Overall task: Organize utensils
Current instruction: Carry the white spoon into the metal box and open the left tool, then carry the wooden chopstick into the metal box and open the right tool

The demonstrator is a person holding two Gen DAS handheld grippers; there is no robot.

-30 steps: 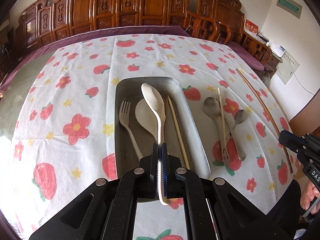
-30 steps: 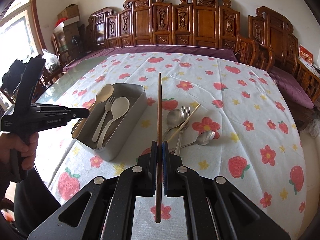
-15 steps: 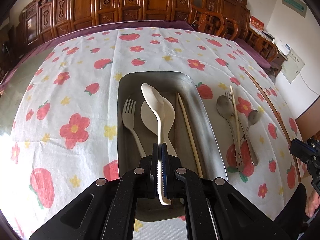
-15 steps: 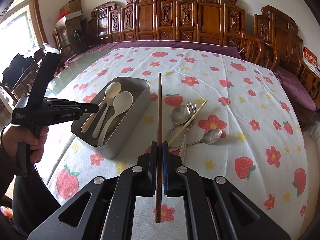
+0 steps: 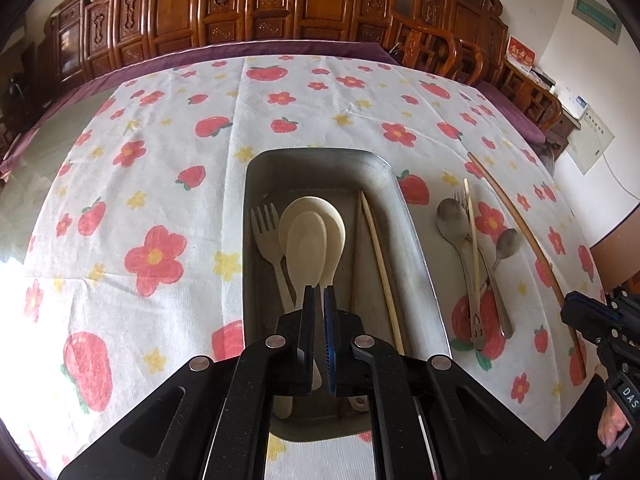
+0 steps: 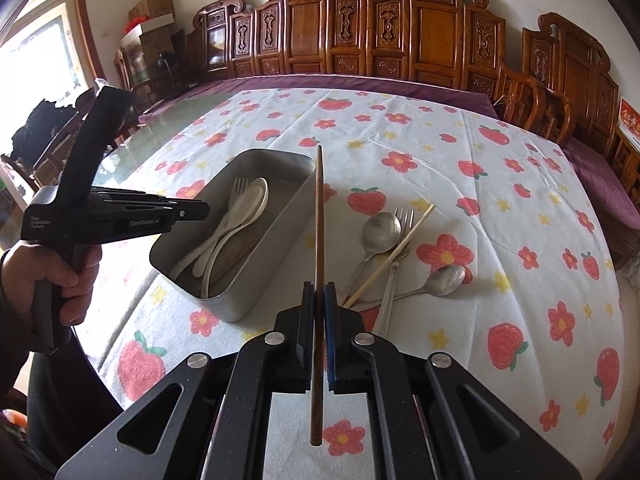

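Left gripper (image 5: 319, 300): jaws slightly apart, a narrow gap showing between the pads, pinching nothing. The cream spoon (image 5: 306, 246) lies in the metal tray (image 5: 416, 240) just below and ahead of the tips, its handle running back under the fingers. Whether the pads touch that handle, I can't tell.

Right gripper (image 6: 319, 296): pressed together on a dark wooden chopstick (image 6: 319, 216), thin round rod, long axis straight forward along the fingers, tip over the tray's near corner, back end sticking out behind the pads.

Tray: rectangular brushed metal, rounded corners, long axis away from the left camera. Inside, left to right in the left view: cream fork (image 5: 270, 240), tines pointing away; two cream spoons stacked bowl on bowl, bowls pointing away; pale wooden chopstick (image 5: 380, 264) lying lengthwise along the right wall.

Only the right view shows the tray's outer wall, the person's left hand (image 6: 70, 276) on the left gripper's handle, and the window. Only the left view shows the tray floor clearly.

On the tablecloth (image 6: 520, 184) (white woven fabric, red strawberry and flower print), beside the tray: a big steel spoon (image 6: 378, 236), steel fork (image 6: 394, 264), small steel spoon (image 6: 440, 280), and a second pale chopstick (image 6: 394, 254) laid across them, all overlapping.

Far: carved wooden chairs (image 6: 432, 36) along the wall.
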